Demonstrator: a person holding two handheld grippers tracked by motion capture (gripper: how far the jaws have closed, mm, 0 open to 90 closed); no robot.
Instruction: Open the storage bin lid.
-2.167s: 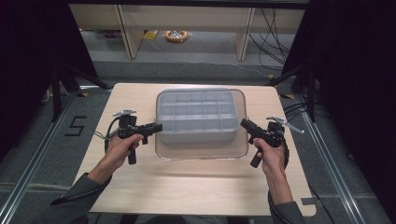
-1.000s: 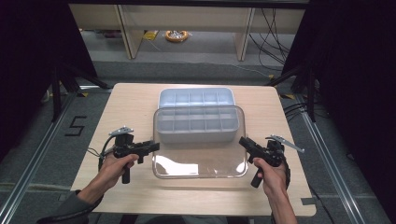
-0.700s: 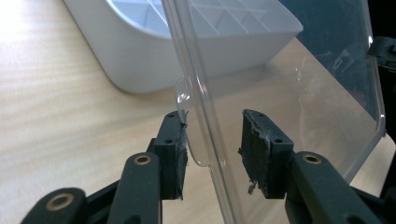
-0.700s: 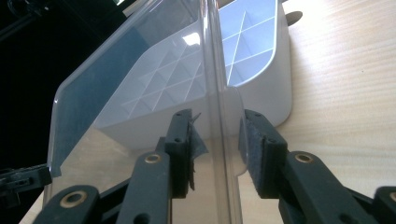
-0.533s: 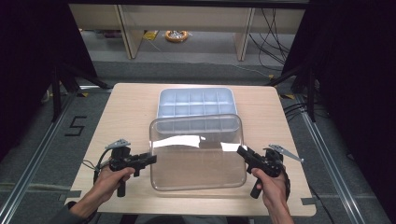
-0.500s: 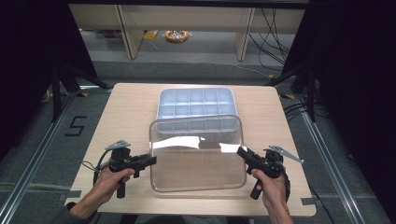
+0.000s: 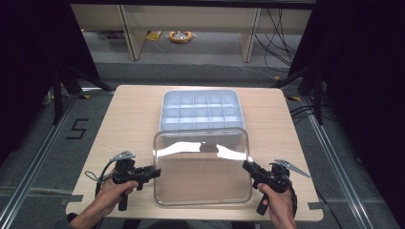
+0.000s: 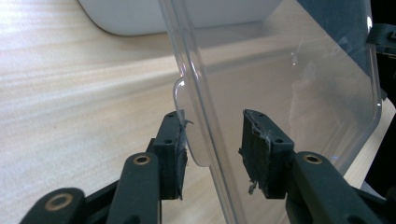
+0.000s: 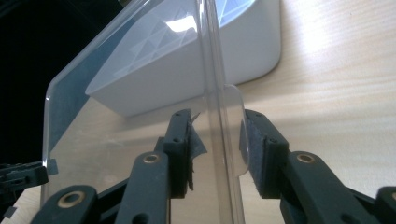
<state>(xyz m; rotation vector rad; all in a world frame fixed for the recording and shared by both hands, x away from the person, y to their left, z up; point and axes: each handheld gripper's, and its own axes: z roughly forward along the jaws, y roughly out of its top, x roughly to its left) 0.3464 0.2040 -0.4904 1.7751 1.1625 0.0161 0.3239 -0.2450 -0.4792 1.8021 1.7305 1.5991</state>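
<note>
A: While both hands grip their tools at the near edge of the table (image 7: 119, 124), what does the clear lid (image 7: 203, 167) look like?

B: A transparent, colourless plastic lid, rectangular with rounded corners and a shallow raised rim. A bright glare band runs across its far half, and the wood grain shows through it. In the left gripper view a small rounded tab (image 8: 187, 126) projects from its side edge; in the right gripper view a like tab (image 9: 236, 126) shows on the opposite edge.

A: Where is it?

B: Over the near half of the table, in front of the white compartment tray (image 7: 200, 110). Its far edge overlaps the tray's near wall in the high view. Whether it rests on the wood, I cannot tell.

A: And the grippers?

B: The left gripper (image 7: 154, 172) meets the lid's left edge, the right gripper (image 7: 247, 167) its right edge. In each gripper view the lid's rim stands between the two black jaws, which are drawn nearly together and clamp the edge at the tab.
</note>
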